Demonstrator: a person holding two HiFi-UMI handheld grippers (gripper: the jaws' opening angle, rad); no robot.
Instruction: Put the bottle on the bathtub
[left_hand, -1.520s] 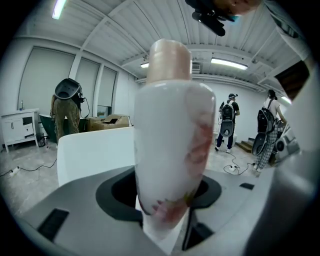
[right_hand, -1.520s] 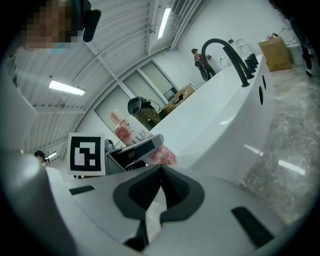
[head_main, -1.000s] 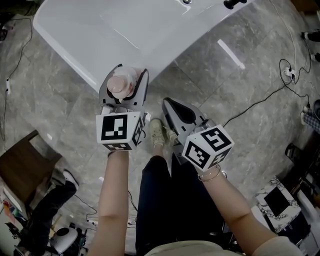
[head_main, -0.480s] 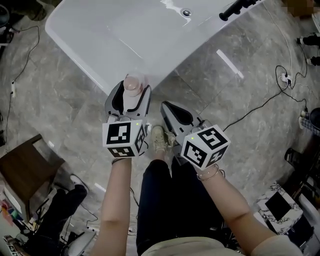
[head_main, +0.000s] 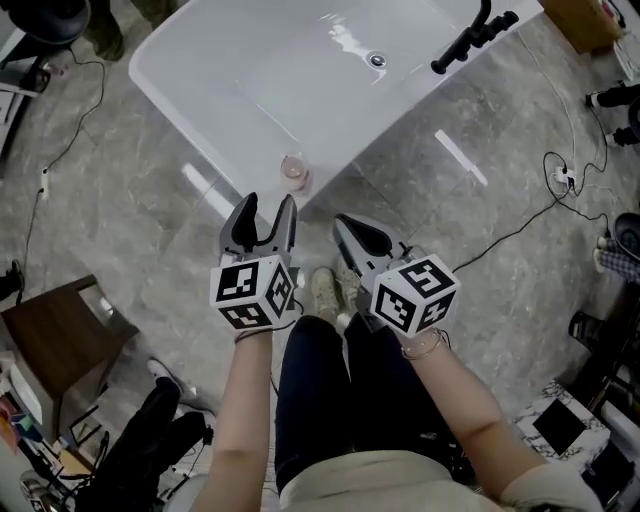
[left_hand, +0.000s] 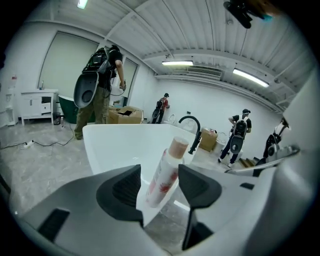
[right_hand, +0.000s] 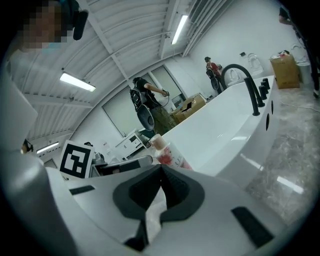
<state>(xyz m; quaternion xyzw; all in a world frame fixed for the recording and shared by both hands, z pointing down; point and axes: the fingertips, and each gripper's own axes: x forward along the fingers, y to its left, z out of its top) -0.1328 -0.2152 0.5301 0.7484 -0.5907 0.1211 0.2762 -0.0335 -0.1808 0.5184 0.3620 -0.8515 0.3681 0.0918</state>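
A pale pink bottle (head_main: 295, 172) with a light cap stands upright on the near rim of the white bathtub (head_main: 205, 135). My left gripper (head_main: 269, 204) hovers just short of it, open; its jaws have just been closing a little, with nothing between them. In the left gripper view the bottle (left_hand: 165, 172) shows beyond the two dark pads, apart from them. My right gripper (head_main: 349, 227) is shut and empty, to the right of the left one above the floor. The right gripper view catches the bottle (right_hand: 164, 150) past its closed jaws.
A black tap (head_main: 470, 35) stands on the tub's far right rim, and a drain (head_main: 377, 60) sits in its basin. Cables (head_main: 515, 215) trail over the grey stone floor at the right. A brown stool (head_main: 50, 335) stands at the left. People (left_hand: 100, 85) move about beyond the tub.
The left gripper has let go of the bottle and drawn back from it. The bottle now stands alone on the tub's rim. Both grippers have pulled away from the tub.
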